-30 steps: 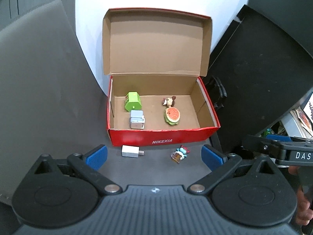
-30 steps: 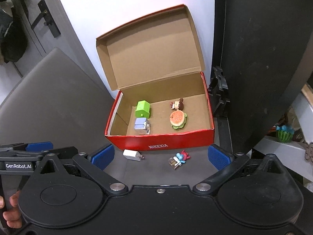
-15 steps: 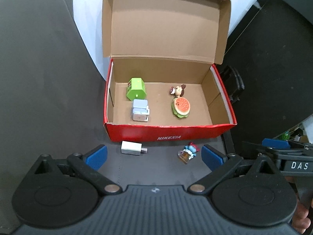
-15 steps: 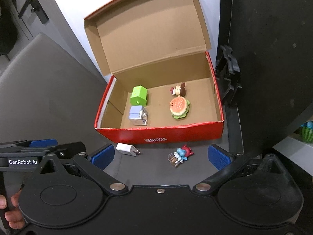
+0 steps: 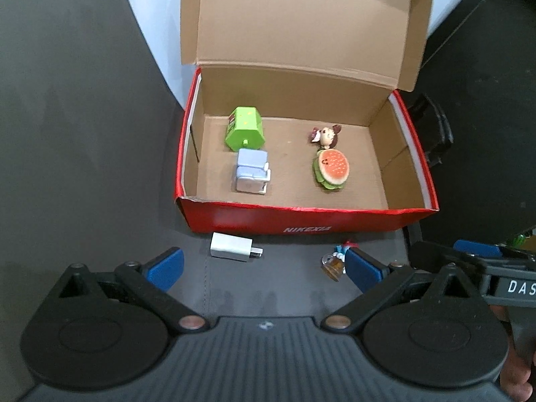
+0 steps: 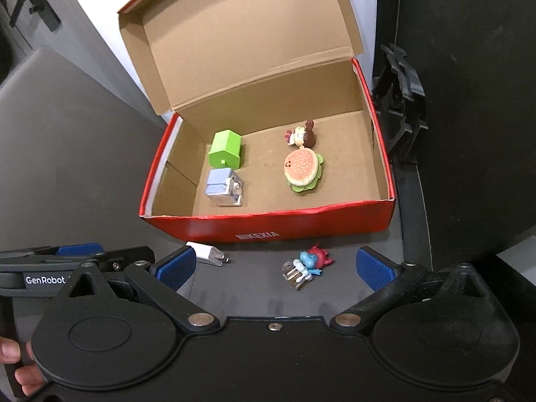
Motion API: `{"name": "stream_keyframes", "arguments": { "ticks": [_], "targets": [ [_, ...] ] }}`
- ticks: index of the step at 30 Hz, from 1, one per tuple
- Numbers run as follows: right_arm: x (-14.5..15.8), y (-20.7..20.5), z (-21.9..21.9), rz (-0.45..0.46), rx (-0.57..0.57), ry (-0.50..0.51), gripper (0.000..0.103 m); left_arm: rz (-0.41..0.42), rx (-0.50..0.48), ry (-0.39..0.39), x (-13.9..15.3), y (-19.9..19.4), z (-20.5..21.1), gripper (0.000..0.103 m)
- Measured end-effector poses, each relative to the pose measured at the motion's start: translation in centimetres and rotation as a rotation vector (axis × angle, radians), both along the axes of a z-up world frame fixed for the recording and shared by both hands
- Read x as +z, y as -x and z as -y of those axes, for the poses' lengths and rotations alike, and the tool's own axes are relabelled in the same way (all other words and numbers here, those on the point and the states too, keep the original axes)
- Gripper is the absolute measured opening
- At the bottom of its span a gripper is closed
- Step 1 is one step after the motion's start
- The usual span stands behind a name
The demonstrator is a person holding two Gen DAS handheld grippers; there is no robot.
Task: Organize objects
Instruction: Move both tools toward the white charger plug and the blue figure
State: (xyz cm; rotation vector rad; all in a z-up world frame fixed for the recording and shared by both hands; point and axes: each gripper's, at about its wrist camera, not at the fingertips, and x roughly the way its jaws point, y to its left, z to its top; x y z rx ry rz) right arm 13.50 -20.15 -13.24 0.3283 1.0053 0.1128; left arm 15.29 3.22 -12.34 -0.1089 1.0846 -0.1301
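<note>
An open red shoebox stands on the dark surface, lid up. Inside lie a green block, a pale blue toy, a small brown figurine and a burger toy. In front of the box lie a white charger plug and a blue-and-red figurine. My left gripper is open, just short of the plug. My right gripper is open, with the figurine between its fingers, untouched.
A white wall rises behind the box. Grey panels lie to the left and black panels to the right. A black clip-like object sits beside the box's right wall. Each gripper shows at the edge of the other's view.
Both grippers have moved forward and down toward the box front; the box and the two loose items now appear larger and nearer. Nothing was grasped.
</note>
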Motion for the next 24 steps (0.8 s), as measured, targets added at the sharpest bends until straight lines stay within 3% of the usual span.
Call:
{"name": "stream_keyframes", "arguments": {
  "ticks": [24],
  "targets": [
    [-5.4,-2.9,-0.2,-0.006,-0.065,-0.063,0.1,-0.074,0.166,0.022,-5.8,-3.2,-2.2,0.098]
  ]
}}
